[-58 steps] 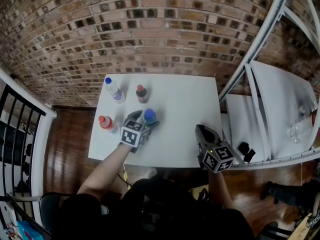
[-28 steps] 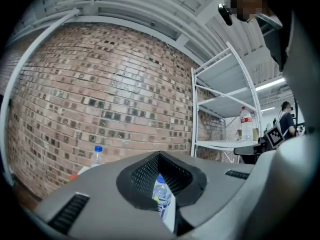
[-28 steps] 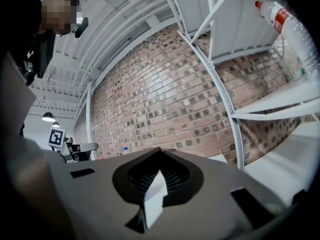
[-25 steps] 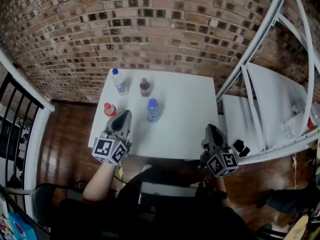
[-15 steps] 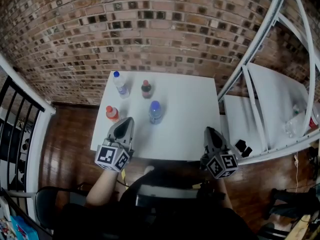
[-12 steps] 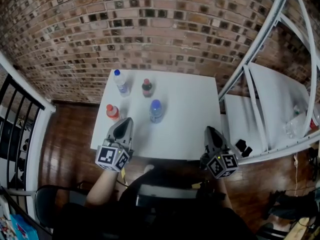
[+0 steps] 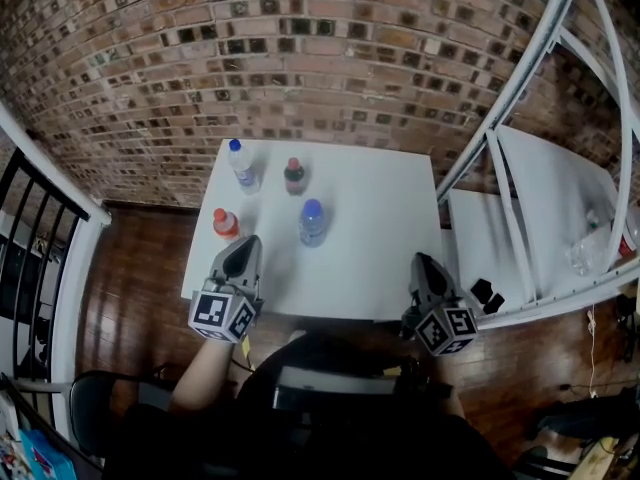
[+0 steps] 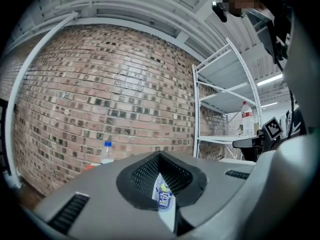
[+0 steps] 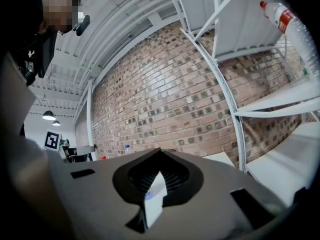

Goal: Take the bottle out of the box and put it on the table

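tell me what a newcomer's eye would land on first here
Four bottles stand on the left half of the white table: a blue-capped clear bottle at the far corner, a red-capped dark bottle beside it, an orange-capped bottle by the left edge and a blue bottle nearer the middle. At the near edge, the left gripper and right gripper are shut and empty, with a brick wall beyond.

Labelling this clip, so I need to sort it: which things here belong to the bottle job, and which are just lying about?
Job: blue bottle, blue-capped clear bottle, red-capped dark bottle, orange-capped bottle, standing on the white table; left gripper and right gripper, jaws shut, empty. No box shows.
Lying about: shelf rack, plastic bottle on it, black object beside the table.
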